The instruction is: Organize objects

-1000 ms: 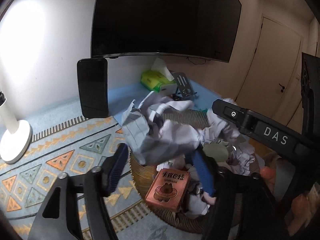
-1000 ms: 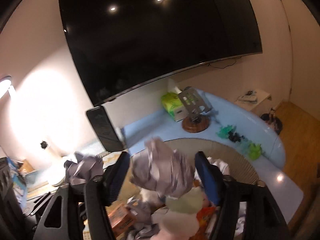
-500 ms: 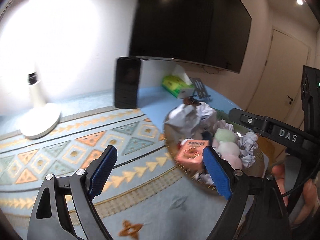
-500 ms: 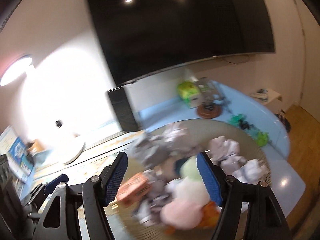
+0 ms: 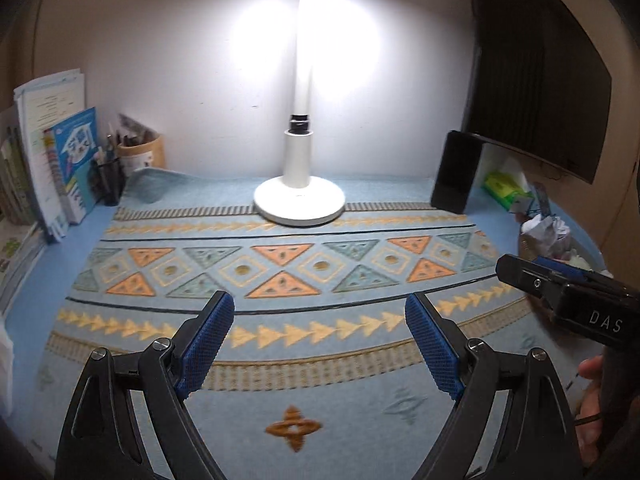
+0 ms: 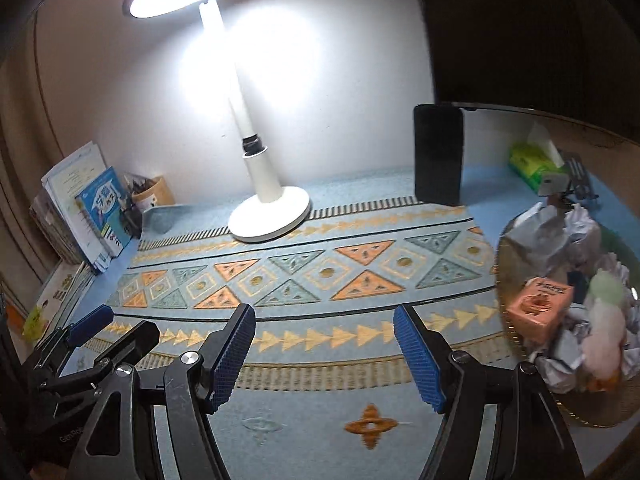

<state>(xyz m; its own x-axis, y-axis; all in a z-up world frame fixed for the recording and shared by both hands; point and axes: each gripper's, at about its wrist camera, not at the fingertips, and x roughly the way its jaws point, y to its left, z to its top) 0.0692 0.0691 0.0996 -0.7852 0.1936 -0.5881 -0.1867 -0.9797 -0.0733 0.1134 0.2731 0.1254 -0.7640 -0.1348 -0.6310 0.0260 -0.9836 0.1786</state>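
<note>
A woven basket [image 6: 505, 322] at the right of the desk holds crumpled paper [image 6: 552, 232], an orange box [image 6: 538, 306] and pale plush toys [image 6: 606, 320]. In the left wrist view only its edge and paper [image 5: 546, 229] show at far right. My left gripper [image 5: 320, 340] hangs open and empty over the patterned mat [image 5: 280, 264]. My right gripper [image 6: 326, 348] is open and empty too, left of the basket. The right gripper's body [image 5: 568, 300] shows in the left wrist view, and the left gripper's fingers [image 6: 90, 326] show at the lower left of the right wrist view.
A lit white desk lamp [image 5: 300, 200] stands at the back centre. A black phone [image 5: 456, 172] leans on the wall beside a dark monitor [image 5: 536, 92]. Books [image 5: 52, 160] and pen holders [image 5: 140, 152] sit at back left. A green tissue box [image 6: 534, 166] and a stand [image 6: 576, 180] sit at back right.
Both grippers let go of crumpled paper over the basket and swung left. They now face the mat and lamp, with the basket at the right edge.
</note>
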